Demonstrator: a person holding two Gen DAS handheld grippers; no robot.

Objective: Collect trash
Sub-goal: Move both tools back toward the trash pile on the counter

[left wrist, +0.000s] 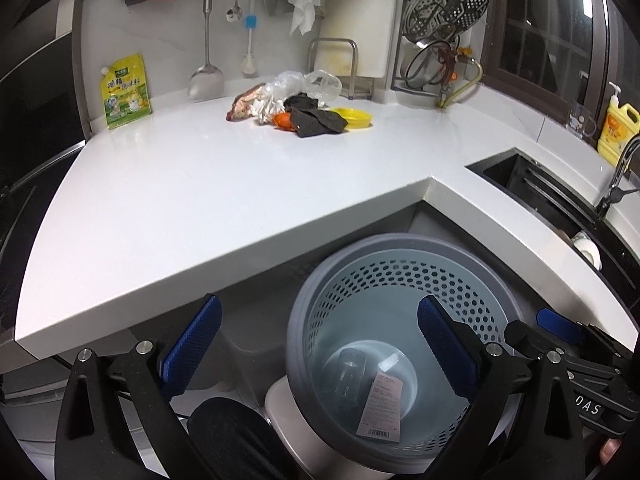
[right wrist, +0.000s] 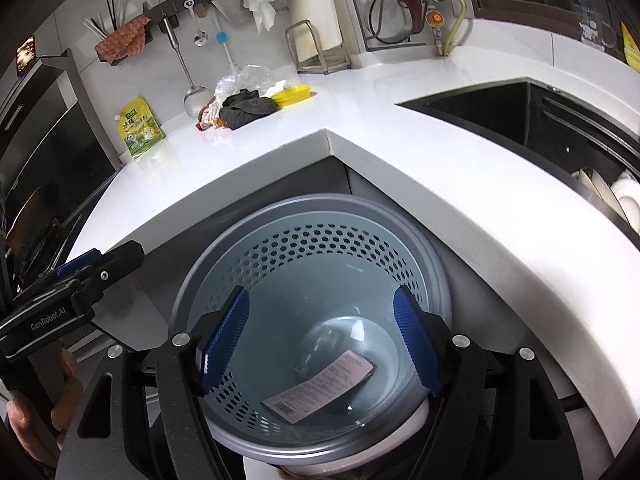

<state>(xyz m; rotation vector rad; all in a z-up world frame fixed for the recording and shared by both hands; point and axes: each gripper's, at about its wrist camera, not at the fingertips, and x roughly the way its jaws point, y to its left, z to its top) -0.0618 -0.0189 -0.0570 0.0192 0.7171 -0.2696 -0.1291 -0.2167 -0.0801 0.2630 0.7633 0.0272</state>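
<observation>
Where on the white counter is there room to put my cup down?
The counter is bare along its whole front, from the corner edge back to the trash pile, and between the yellow pouch and that pile. It is crowded at the back wall around the pile and yellow lid, and by the dish rack.

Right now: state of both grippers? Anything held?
Left gripper: open, nothing between its blue pads, above the trash bin.
Right gripper: open, empty, over the same bin.
</observation>
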